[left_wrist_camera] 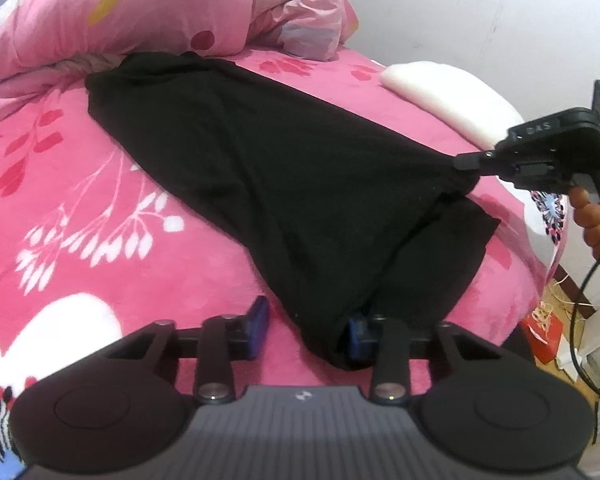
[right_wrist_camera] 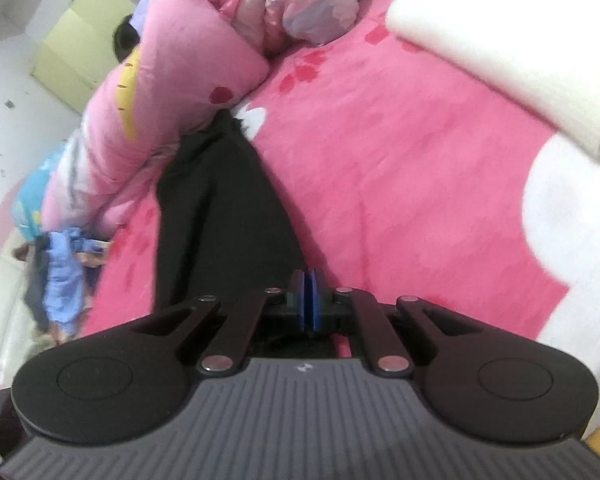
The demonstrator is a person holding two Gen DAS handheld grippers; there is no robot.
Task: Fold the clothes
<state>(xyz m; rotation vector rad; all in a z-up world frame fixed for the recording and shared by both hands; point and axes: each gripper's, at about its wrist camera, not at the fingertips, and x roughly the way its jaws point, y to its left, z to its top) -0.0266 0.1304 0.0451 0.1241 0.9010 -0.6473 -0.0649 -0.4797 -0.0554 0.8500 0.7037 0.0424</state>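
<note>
A black garment (left_wrist_camera: 284, 184) is spread on the pink bed (left_wrist_camera: 100, 200), hemmed in by a pink duvet (left_wrist_camera: 140, 8) at 11 o'clock and a white pillow (left_wrist_camera: 440, 92) at 2. Its corner is pinched by the shut jaws of the right gripper (left_wrist_camera: 466, 162); the left gripper (left_wrist_camera: 308, 330) is held wide, cloth draped over one finger. Open bedding is left at 9 o'clock.

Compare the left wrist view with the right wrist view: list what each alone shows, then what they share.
Left wrist only: the open left tongs, the right tongs from outside pinching the black garment, a hand, a cable.
Right wrist only: a box, blue clothes, the right tongs' shut pads.
Both: garment, pink quilt, white pillow.
</note>
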